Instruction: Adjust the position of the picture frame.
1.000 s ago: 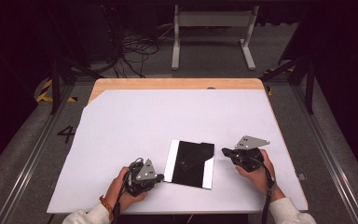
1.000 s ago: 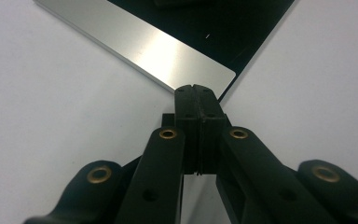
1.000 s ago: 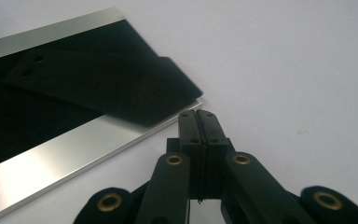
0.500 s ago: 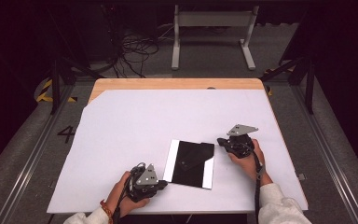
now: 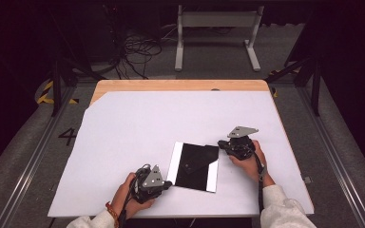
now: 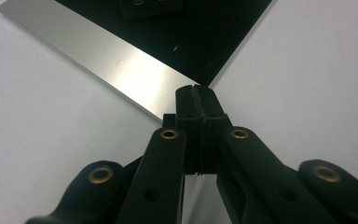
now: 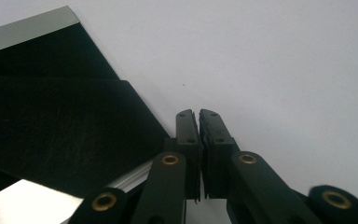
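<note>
At the near edge of the surface [image 5: 123, 123], we rest the left hand-held gripper [image 6: 196, 91], jaws closed and empty, against the black folder [image 5: 195, 166]'s corner; the right hand-held gripper [image 7: 198, 116], likewise closed, sits beside its far corner. Nothing is grasped or lifted yet, we judge.

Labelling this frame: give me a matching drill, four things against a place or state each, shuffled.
Things:
1. left tool
2. right tool
3. black folder
4. white sheet

Places or states:
A. covers most of the tabletop
B. lies flat between the two tools
C. shut, at the folder's near left corner
D. shut, by the folder's far right corner

Pairs: 1-C, 2-D, 3-B, 4-A
</note>
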{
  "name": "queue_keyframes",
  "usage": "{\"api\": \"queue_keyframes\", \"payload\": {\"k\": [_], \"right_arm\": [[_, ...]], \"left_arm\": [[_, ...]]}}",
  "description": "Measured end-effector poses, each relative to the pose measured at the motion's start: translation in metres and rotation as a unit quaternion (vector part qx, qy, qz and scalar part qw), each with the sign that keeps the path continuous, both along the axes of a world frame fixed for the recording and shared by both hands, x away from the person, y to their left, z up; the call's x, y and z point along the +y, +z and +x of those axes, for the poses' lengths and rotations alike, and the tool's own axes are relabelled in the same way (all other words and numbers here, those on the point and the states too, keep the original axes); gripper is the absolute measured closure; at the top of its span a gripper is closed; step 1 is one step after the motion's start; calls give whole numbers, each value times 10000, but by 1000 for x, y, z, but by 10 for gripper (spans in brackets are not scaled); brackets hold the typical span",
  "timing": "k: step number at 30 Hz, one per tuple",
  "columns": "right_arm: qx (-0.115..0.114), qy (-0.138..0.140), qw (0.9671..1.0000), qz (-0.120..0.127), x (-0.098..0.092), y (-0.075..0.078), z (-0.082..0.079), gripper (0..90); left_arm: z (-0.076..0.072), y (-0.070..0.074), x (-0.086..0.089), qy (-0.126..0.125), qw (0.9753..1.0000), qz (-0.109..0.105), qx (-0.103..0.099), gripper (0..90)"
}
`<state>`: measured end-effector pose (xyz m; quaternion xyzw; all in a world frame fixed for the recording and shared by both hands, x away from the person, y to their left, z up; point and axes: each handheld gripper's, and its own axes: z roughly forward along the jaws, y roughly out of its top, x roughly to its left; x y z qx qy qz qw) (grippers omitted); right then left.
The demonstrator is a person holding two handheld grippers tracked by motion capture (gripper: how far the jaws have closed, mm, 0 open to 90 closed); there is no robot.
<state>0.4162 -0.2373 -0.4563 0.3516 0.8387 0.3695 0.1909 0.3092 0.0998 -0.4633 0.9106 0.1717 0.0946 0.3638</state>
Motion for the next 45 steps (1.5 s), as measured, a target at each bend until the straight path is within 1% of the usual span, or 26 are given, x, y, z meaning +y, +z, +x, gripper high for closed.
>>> {"api": "queue_keyframes", "payload": {"k": [3,6,9,11,12,13,18,21,23,27,30,31,32,33,34,35,36,39,42,43,45], "right_arm": [[-10,13,10000,1,3,0,2,885],[-49,115,9999,-108,7,-1,3,900],[-87,230,9995,-185,6,0,3,900],[-72,293,9994,-170,4,-1,3,900],[-39,323,9993,-156,3,0,4,900],[3,366,9992,-145,1,0,4,900],[60,427,9989,-188,-2,2,1,900],[48,449,9987,-255,-5,2,-1,900],[43,432,9988,-247,-6,2,-3,900],[47,391,9990,-227,-12,2,-6,900],[52,371,9991,-199,-16,2,-9,900],[48,356,9992,-171,-17,1,-10,900],[18,360,9992,-170,-18,1,-12,900],[19,376,9991,-190,-17,1,-13,900],[3,392,9989,-268,-15,2,-15,900],[-18,417,9986,-336,-14,2,-16,900],[-32,424,9984,-379,-13,2,-18,900],[-10,375,9986,-381,-14,3,-21,900],[30,340,9990,-284,-18,2,-26,900],[15,341,9989,-310,-19,2,-28,900],[1,311,9988,-371,-20,2,-33,900]], "left_arm": [[1,0,-1,14,10000,-2,-1,897],[3,0,0,-13,10000,-35,28,898],[5,0,0,-42,10000,-38,63,898],[5,0,0,-71,10000,-8,-9,898],[4,0,-1,-65,9999,38,-76,898],[4,0,-1,-81,9999,40,-111,899],[7,0,-2,-91,9998,63,-139,899],[9,1,-4,-59,9996,141,-243,899],[10,1,-5,-50,9996,142,-225,899],[16,1,-7,-24,9994,177,-293,899],[22,1,-8,56,9993,175,-335,899],[26,0,-8,112,9990,159,-414,899],[30,-1,-9,161,9991,92,-393,899],[35,-1,-9,193,9993,38,-316,898],[40,0,-10,203,9994,56,-293,898],[44,0,-12,215,9992,74,-329,898],[47,0,-13,247,9991,70,-323,898],[54,0,-15,235,9992,84,-320,898],[57,0,-17,223,9987,160,-433,898],[59,0,-18,227,9984,162,-487,898],[64,-1,-18,209,9987,106,-458,897]]}}
